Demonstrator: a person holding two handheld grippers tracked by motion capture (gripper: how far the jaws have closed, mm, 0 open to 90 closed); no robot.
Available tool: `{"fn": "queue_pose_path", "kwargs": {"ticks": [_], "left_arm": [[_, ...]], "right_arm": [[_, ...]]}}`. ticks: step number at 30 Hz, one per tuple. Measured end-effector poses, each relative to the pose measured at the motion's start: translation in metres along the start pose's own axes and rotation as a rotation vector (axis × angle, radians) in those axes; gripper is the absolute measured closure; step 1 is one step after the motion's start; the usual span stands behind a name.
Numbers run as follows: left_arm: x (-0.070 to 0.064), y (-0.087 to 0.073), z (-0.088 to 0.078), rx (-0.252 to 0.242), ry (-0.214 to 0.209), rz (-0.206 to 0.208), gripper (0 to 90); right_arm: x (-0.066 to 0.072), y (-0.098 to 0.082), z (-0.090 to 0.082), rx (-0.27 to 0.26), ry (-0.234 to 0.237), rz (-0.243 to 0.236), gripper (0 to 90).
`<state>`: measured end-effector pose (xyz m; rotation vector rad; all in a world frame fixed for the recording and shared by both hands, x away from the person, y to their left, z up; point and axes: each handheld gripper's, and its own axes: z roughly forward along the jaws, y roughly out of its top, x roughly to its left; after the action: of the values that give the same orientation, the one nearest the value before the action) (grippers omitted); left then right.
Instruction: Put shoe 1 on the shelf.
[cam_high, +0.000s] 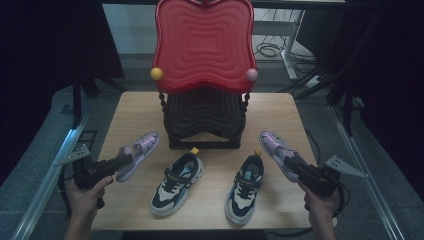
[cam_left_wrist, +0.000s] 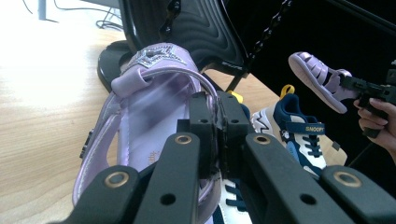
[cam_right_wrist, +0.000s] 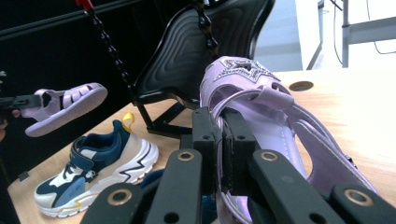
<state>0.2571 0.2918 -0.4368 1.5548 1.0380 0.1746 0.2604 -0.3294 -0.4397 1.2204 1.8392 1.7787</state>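
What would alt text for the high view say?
A person's two handheld grippers each clamp a purple sandal, left gripper and right gripper, above a wooden table. Two navy sneakers sit between them, before a red-and-black shoe rack.

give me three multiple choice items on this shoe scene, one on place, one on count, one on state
1. Where do the two sneakers lie?
A. on the table between the grippers
B. on the red top shelf
C. on the floor

2. How many purple sandals are there?
A. one
B. two
C. four

3. How is the left gripper?
A. wide open over a sneaker
B. lying on the table
C. shut on a purple sandal

Answers:
1 A, both sit on the wooden table before the rack.
2 B, the left sandal and the right sandal.
3 C, its jaws pinch the sandal's heel strap.
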Motion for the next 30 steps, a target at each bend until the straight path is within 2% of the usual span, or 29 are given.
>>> {"fn": "queue_pose_path", "kwargs": {"ticks": [5, 12, 17, 22, 30], "left_arm": [[-0.001, 0.01, 0.007, -0.006, -0.008, 0.002, 86.5], [-0.004, 0.014, 0.014, -0.008, -0.024, 0.015, 86.5], [-0.008, 0.019, 0.022, -0.008, -0.032, 0.018, 86.4], [-0.011, 0.024, 0.028, -0.013, -0.036, 0.027, 86.4], [-0.013, 0.03, 0.041, -0.013, -0.042, 0.037, 86.4]], "right_arm": [[0.004, 0.006, 0.008, -0.009, 0.015, -0.004, 85.8], [0.009, 0.01, 0.017, 0.0, 0.032, -0.015, 85.8], [0.013, 0.017, 0.027, 0.011, 0.043, -0.035, 85.8], [0.022, 0.025, 0.042, 0.007, 0.073, -0.046, 85.7], [0.03, 0.028, 0.063, 0.016, 0.087, -0.032, 85.7]]}}
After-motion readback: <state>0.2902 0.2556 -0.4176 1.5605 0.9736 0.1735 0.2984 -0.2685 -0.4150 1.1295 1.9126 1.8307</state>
